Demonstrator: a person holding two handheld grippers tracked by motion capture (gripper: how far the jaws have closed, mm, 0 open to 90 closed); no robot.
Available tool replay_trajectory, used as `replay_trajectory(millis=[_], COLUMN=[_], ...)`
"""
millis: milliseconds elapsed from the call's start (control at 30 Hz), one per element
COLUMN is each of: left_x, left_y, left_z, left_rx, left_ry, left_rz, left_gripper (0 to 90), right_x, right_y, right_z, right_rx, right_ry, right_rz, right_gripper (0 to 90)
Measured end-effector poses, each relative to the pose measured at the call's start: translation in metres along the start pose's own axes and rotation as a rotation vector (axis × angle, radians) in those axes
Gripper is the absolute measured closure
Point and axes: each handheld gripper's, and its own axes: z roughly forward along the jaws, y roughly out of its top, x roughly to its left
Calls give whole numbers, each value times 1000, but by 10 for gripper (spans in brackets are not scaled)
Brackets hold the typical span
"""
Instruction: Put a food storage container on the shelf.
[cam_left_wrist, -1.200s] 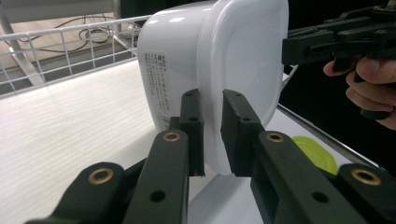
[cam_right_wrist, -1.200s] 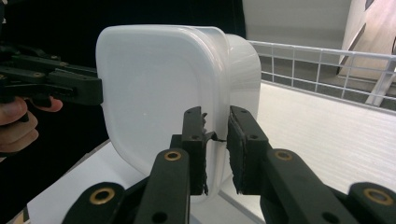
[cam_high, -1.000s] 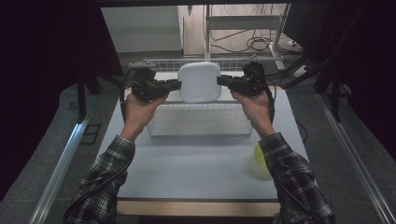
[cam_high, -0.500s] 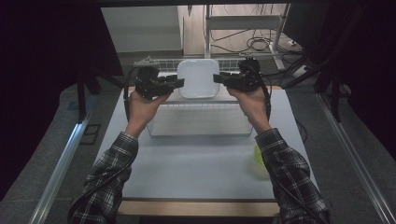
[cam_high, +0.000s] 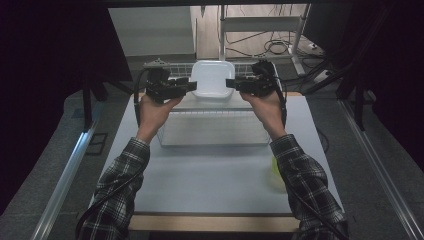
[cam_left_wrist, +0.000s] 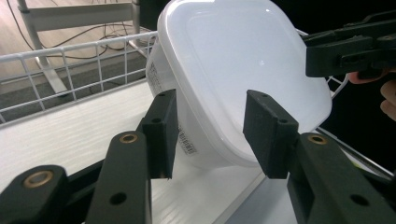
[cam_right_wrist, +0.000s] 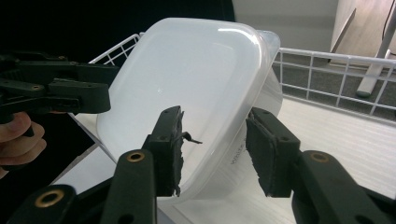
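Both tongs, left (cam_high: 191, 86) and right (cam_high: 230, 83), have just been spreading off the tub (cam_high: 213, 77); I back out level, sparing its rim.

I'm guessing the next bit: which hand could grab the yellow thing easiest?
Right, probably. The yellow thing lies beside the right sleeve, and the right tongs have just been opening, the white tub rim between them unpinched.

The high view is dim and soft, with black surroundings at left and right and brighter floor at the far side. The white tub (cam_left_wrist: 243, 79) glows evenly, with a small glare spot on its lid. Near jaws look slightly soft in both gripper views.
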Motion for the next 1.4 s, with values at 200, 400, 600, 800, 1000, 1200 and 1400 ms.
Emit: replay_trajectory(millis=[200, 400, 600, 800, 1000, 1200, 1400], left_x=[1, 5, 7, 4, -4, -17, -27], left_y=[2, 5, 7, 6, 0, -11, -24], left_z=[3, 7, 13, 10, 0, -10, -17], left_rx=[2, -5, -30, -37, -8, 11, 20], left_ry=[-1, 26, 85, 86, 37, 4, -12], left_rz=[-2, 3, 10, 28, 55, 100, 139], left_gripper=[532, 493, 421, 305, 232, 129, 96], right_x=[1, 2, -4, -5, -7, -6, 0], right_y=[2, 5, 5, 3, -3, -17, -27], right_z=[5, 11, 15, 11, -3, -10, -16], right_rx=[-3, -20, -31, -47, -64, -59, -61], right_ry=[-59, -101, -109, -92, -29, 28, 64], right_rz=[-24, -45, -17, -33, -6, -18, -48], right_gripper=[543, 528, 468, 372, 287, 221, 178])
